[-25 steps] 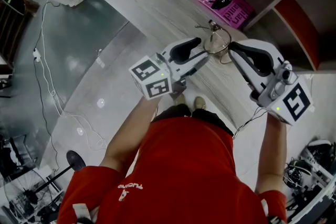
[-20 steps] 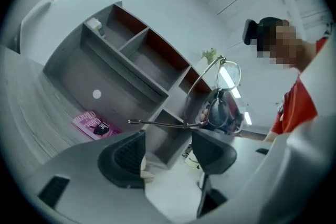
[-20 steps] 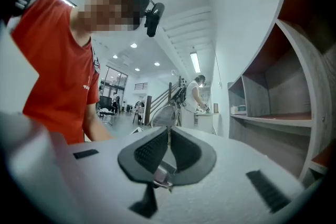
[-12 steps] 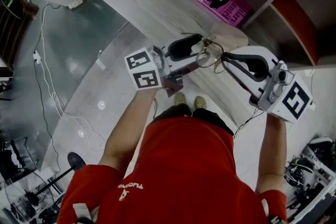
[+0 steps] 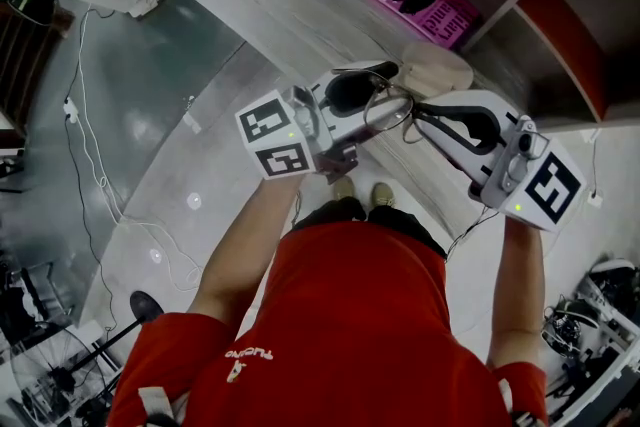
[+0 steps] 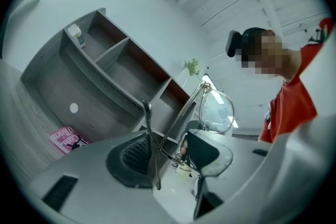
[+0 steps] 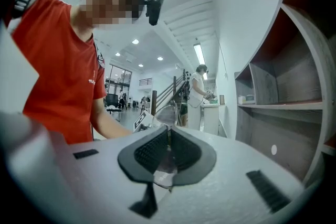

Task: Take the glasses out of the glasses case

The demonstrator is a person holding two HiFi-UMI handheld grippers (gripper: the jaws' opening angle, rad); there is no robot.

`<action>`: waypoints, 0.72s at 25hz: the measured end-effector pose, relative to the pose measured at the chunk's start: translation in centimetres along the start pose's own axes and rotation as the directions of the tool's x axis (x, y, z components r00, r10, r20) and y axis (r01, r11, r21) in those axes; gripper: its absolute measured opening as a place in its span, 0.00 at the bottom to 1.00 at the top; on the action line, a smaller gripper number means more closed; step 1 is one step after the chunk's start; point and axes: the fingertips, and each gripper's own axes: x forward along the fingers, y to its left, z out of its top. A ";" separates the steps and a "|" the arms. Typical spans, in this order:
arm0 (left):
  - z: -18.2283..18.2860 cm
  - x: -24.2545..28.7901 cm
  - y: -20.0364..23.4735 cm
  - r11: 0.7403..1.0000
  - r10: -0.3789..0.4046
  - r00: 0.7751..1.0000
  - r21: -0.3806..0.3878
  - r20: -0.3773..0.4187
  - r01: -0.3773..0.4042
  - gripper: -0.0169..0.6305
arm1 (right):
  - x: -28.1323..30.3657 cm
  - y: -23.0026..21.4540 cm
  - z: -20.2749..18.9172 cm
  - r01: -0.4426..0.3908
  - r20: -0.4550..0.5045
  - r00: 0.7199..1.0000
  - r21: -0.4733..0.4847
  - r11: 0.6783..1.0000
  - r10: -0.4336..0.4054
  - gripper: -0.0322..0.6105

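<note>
Thin wire-framed glasses [image 5: 388,107] hang in the air between my two grippers, above the table. My right gripper [image 5: 418,112] is shut on them; in the right gripper view one lens [image 7: 166,113] is pinched between its pads [image 7: 149,152]. My left gripper [image 5: 365,110] reaches in from the left, and its jaws are closing. In the left gripper view a temple arm [image 6: 152,134] runs down between the wide-apart pads [image 6: 207,152], resting along the left one, with a lens [image 6: 216,112] beyond. The beige glasses case [image 5: 438,67] lies on the table just behind the grippers.
A pink book [image 5: 425,3] lies on the pale wooden table [image 5: 290,5] near the back. A grey and red-brown shelf unit [image 5: 545,10] stands behind the table. White cables trail over the floor [image 5: 150,115] at the left. The person's feet show below the grippers.
The left gripper has risen and moved in to the glasses, so a temple now lies between its jaws. The right gripper has shifted left with the glasses. The case has come into sight.
</note>
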 end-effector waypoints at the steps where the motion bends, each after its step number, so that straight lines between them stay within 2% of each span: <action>1: 0.0 0.1 0.0 1.000 0.005 1.000 0.006 -0.001 -0.005 0.32 | 0.0 -0.1 -0.3 0.004 -0.006 1.000 0.001 1.000 -0.004 0.09; 11: -0.8 0.2 -0.8 0.994 0.066 0.997 0.095 -0.040 -0.062 0.17 | 0.8 0.4 -0.9 0.031 -0.035 0.999 0.026 0.999 -0.031 0.09; 18: -1.5 0.1 -0.7 0.986 0.119 0.992 0.125 -0.043 -0.112 0.09 | 1.3 0.7 -1.7 0.056 -0.084 0.995 -0.008 0.998 -0.056 0.09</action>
